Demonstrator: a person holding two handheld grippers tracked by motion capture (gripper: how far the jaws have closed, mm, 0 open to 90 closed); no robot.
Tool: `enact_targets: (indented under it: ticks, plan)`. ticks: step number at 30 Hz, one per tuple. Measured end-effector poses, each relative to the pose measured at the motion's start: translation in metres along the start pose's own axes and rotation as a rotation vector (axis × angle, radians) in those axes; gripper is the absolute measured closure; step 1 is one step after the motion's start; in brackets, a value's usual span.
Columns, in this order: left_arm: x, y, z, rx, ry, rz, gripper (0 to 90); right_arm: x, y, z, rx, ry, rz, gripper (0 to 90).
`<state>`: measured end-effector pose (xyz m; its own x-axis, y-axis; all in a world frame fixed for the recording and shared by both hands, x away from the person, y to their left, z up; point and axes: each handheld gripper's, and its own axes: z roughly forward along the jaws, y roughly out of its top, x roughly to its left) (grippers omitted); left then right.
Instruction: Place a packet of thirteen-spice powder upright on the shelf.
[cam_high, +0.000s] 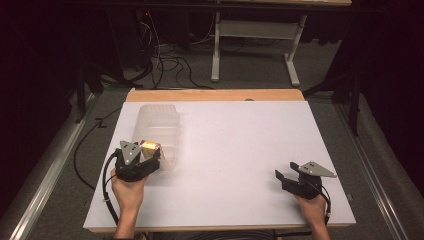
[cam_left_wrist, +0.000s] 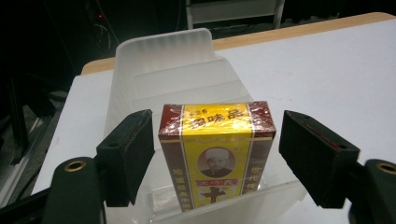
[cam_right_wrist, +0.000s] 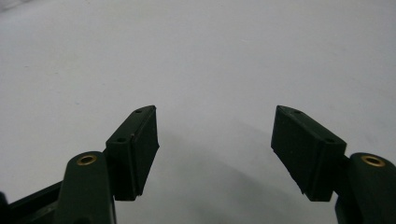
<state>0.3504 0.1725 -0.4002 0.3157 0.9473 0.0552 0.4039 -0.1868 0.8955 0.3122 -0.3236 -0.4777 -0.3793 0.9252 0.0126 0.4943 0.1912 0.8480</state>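
Observation:
A yellow and dark red box (cam_left_wrist: 217, 154) with printed characters and a small portrait stands upright in the near compartment of a clear plastic tiered bin (cam_left_wrist: 163, 60). My left gripper (cam_left_wrist: 217, 135) is open, with a jaw on each side of the box and a narrow gap at both. From the high view the box (cam_high: 150, 146) shows at the near end of the bin (cam_high: 157, 120), just ahead of the left gripper (cam_high: 145, 162). At the table's near right, the right gripper (cam_high: 285, 172) is held open, and its jaws (cam_right_wrist: 215, 126) have only bare white table between them.
The white tabletop (cam_high: 240, 150) stretches between the two hands, with a wooden strip (cam_high: 215, 95) along its far edge. Beyond the table are floor cables (cam_high: 170, 62) and a white desk frame (cam_high: 255, 45). Dark surroundings flank both sides.

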Motion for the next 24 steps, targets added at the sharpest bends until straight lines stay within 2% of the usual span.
enact_targets:
  ticks: [6,14,16,24]
  plan:
    - [-0.005,0.007,-0.004,-0.011,-0.009,0.023,26.9,0.0,0.0,0.0,-0.001,0.0,0.001,32.1]
    - [-0.011,0.012,-0.009,-0.034,-0.037,0.026,27.6,0.0,0.0,0.0,-0.001,0.0,0.0,32.1]
    - [-0.016,0.013,-0.011,-0.051,-0.049,0.036,28.1,0.0,0.0,0.0,-0.003,0.0,0.0,31.9]
    - [-0.026,0.014,-0.012,-0.059,-0.078,0.059,27.9,0.0,0.0,0.0,-0.005,0.001,-0.006,31.9]
